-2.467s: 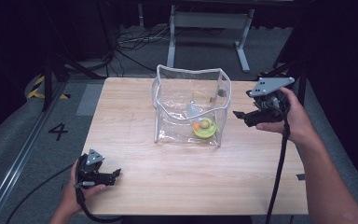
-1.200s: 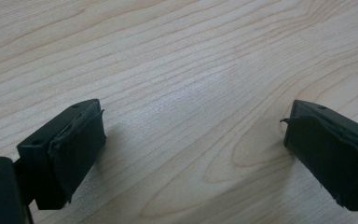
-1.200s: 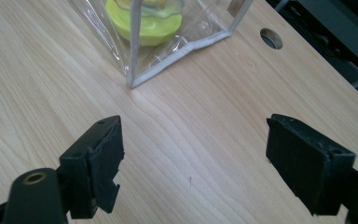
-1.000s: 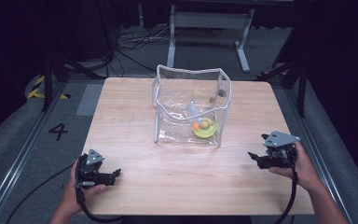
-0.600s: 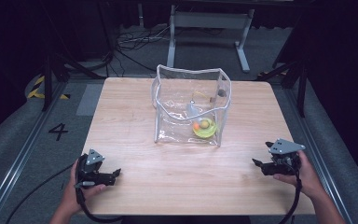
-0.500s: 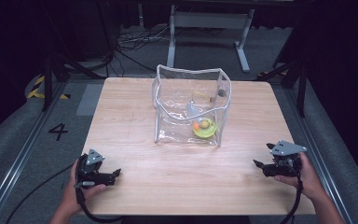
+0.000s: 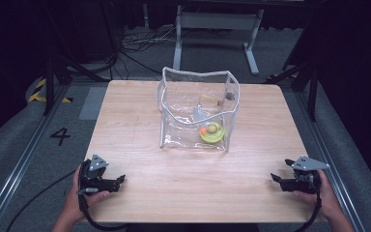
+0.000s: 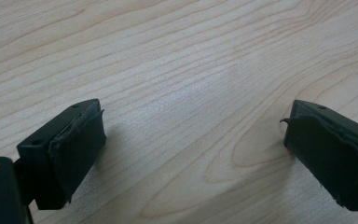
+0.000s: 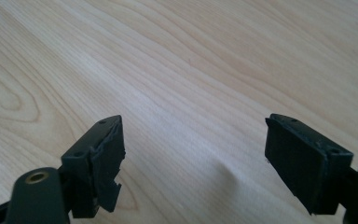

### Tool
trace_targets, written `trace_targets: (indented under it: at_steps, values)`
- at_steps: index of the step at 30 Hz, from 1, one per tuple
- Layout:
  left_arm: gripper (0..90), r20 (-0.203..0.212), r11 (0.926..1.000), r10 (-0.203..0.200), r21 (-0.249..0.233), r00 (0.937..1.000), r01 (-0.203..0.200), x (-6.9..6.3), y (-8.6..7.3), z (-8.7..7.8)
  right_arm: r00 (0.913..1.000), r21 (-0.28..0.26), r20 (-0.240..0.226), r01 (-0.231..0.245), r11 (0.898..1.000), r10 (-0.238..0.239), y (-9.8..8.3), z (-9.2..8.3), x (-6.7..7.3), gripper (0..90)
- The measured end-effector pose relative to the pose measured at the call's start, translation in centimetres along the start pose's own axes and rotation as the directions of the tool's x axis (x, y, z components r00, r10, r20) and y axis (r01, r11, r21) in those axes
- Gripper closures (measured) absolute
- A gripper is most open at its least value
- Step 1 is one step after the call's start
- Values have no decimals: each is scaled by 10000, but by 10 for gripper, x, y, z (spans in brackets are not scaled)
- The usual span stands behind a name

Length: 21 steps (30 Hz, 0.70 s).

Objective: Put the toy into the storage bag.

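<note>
Both the left gripper (image 7: 118,181) and right gripper (image 7: 276,180) are resting jaws apart and empty at the wooden table's (image 7: 140,125) near corners, the work apparently finished with small toys lying inside the clear pouch (image 7: 197,110) mid-table.

Right claw (image 9: 193,163) jaws wide apart, nothing between; pale wooden tabletop (image 9: 205,60) beneath.

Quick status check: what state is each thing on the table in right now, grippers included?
Clear bag: upright, top open, small items inside.
Yellow dish: inside the bag, on its bottom.
Left gripper: jaws open, empty, near table edge.
Right gripper: jaws open, empty, near table edge.
</note>
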State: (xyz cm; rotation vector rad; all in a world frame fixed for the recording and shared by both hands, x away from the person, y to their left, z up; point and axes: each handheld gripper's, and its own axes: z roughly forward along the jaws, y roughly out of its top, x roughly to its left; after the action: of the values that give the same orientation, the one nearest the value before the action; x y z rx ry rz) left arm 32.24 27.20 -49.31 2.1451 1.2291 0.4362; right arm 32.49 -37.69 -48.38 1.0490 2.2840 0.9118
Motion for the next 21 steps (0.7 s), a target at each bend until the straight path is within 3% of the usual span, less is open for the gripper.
trace_targets:
  at_steps: [6,9,14,21]
  values:
    - [54,-25,10000,-15,-57,10000,15,0,0,0,9988,-5,22,-487,9988,487,-16,-1,-3,205]
    - [55,-34,10000,-13,-56,10000,13,0,0,0,9943,-88,-167,-1055,9944,1054,-23,-4,-6,194]
    - [55,-1,10000,-7,2,10000,7,0,0,0,9869,123,-526,-1518,9883,1522,-28,-7,-12,178]
    - [55,-11,10000,-10,-1,10000,10,0,0,0,9869,141,-423,-1553,9878,1558,-28,-6,-11,166]
